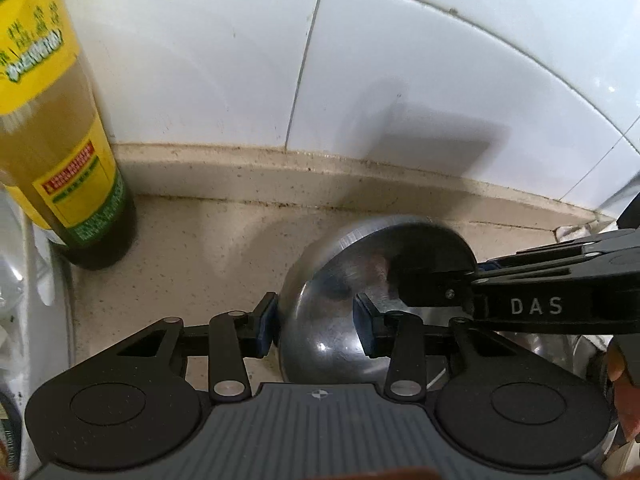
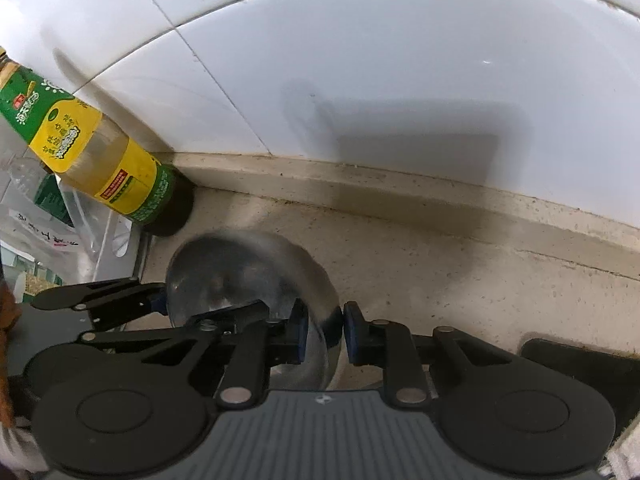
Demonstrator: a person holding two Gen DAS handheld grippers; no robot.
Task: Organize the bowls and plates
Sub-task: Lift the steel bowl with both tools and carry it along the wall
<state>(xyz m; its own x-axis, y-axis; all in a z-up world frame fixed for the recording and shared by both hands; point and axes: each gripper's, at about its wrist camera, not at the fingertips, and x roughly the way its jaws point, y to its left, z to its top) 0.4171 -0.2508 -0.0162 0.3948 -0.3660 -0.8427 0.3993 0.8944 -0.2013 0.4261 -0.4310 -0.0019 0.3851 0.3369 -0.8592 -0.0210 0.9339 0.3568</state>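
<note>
Steel bowl (image 1: 344, 300) tilted on edge above the bench (image 1: 192, 248) by the tiled wall, my left claw (image 1: 316, 326) and right claw (image 2: 325, 334) both pinching its thin rim; light, stiff, slick, so I'd grip rim-deep.

Both wrist views close, facing tiled wall (image 1: 224, 72), sharing bowl (image 1: 340, 280), bottle (image 2: 100, 160)

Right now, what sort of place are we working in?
Most likely a home kitchen counter against a wall. White glazed tiles rise behind a speckled beige counter, a bottle with a yellow-green label stands in the corner, and both grippers pinch a steel bowl.
</note>
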